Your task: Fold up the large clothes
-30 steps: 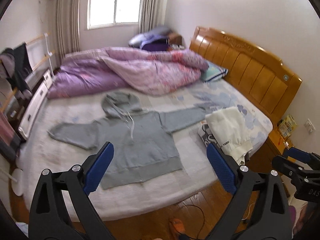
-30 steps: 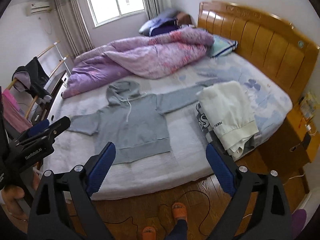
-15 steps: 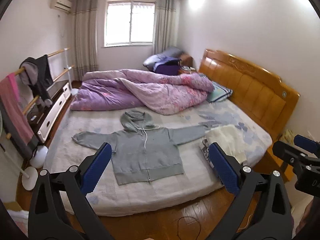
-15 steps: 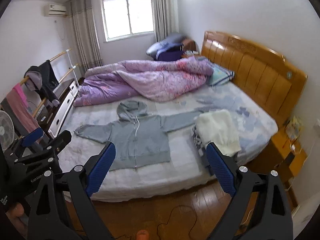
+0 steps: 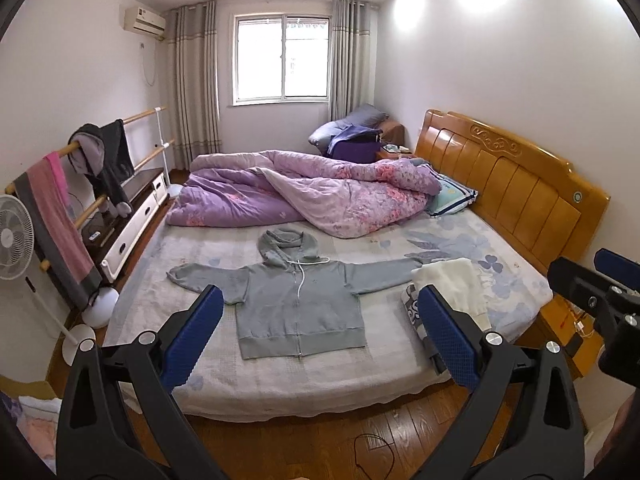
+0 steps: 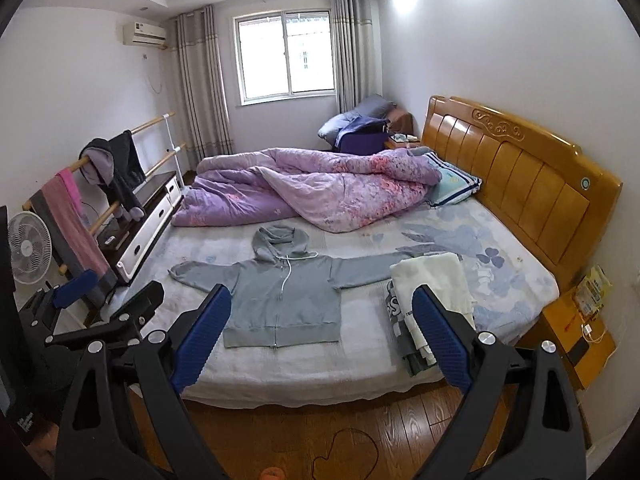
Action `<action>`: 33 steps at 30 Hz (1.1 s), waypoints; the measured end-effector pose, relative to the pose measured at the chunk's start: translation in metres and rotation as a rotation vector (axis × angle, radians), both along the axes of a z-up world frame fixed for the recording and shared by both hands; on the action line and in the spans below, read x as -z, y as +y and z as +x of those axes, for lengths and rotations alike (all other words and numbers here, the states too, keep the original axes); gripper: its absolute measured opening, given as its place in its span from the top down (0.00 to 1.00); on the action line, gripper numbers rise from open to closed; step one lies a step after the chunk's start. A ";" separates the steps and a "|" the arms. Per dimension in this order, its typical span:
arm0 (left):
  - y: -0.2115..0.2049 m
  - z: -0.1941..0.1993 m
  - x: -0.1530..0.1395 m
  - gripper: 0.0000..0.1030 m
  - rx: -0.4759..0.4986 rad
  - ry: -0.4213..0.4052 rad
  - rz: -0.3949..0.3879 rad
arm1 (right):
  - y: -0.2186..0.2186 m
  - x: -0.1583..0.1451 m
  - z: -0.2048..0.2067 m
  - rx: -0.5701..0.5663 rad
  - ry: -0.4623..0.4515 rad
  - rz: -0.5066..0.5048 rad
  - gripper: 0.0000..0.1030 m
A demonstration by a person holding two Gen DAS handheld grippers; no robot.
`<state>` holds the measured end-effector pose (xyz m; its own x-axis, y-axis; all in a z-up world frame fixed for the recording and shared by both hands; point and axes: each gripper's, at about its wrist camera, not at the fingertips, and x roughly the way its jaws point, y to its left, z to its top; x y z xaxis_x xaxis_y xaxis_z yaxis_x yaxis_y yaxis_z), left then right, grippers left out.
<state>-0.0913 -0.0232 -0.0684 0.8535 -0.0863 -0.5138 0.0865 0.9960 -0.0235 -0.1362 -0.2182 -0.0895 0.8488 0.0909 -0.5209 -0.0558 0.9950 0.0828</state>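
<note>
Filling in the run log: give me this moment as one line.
phase: pre-grasp | left gripper: open | right gripper: open | grey hoodie: flat on bed, unfolded

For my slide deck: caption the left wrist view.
Open left gripper faces a grey zip hoodie spread flat on the bed.

I see the grey zip hoodie [image 5: 298,304] spread flat, sleeves out, hood up, on the bed ahead of my left tool [image 5: 320,340].
</note>
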 end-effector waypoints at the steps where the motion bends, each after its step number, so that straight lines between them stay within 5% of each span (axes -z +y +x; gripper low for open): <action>1: -0.001 -0.002 -0.001 0.05 -0.004 -0.002 -0.002 | -0.002 -0.003 -0.003 -0.005 -0.005 -0.001 0.14; 33: 0.004 -0.021 -0.018 0.05 -0.072 -0.053 -0.011 | 0.002 -0.009 -0.017 -0.057 -0.052 -0.022 0.14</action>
<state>-0.1123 -0.0187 -0.0503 0.8836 -0.0289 -0.4673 0.0160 0.9994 -0.0316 -0.1534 -0.2158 -0.0802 0.8687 0.1289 -0.4783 -0.1161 0.9916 0.0565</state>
